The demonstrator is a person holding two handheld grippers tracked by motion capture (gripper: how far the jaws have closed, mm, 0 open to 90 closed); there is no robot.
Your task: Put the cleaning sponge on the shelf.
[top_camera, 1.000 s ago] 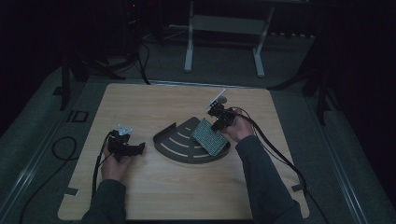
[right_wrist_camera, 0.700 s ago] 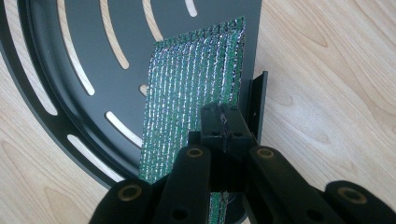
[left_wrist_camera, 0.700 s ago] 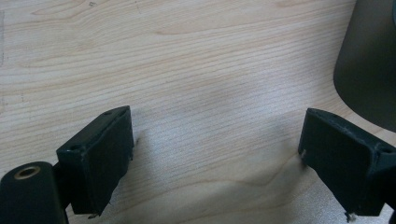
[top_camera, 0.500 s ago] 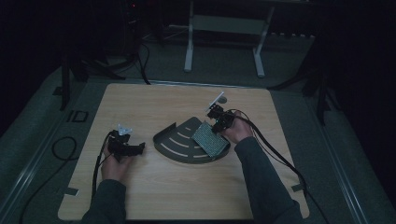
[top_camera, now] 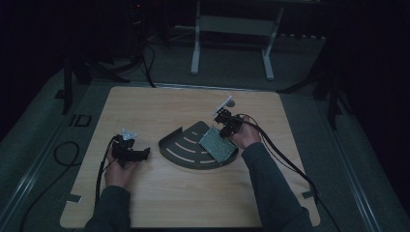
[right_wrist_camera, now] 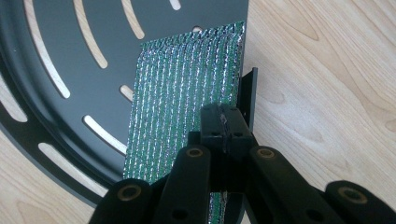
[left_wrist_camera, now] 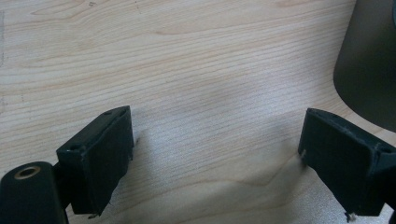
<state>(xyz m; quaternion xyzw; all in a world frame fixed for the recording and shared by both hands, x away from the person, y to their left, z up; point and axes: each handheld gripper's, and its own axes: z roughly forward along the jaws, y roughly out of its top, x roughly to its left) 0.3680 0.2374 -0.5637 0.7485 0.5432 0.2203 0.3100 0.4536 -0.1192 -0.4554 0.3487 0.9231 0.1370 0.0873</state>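
Here we see a dark, fan-shaped slotted tray [top_camera: 191, 150] near the middle of the wooden table [top_camera: 193, 203]. A green, silver-ribbed scouring pad [right_wrist_camera: 182, 107] lies on the tray's right part, reaching its straight raised edge. The right gripper [right_wrist_camera: 225, 123] has its jaws pressed together on that pad at the tray's edge. Left of the tray and apart from it, the left gripper [left_wrist_camera: 212, 163] rests over bare wood with its jaws spread wide, holding nothing.
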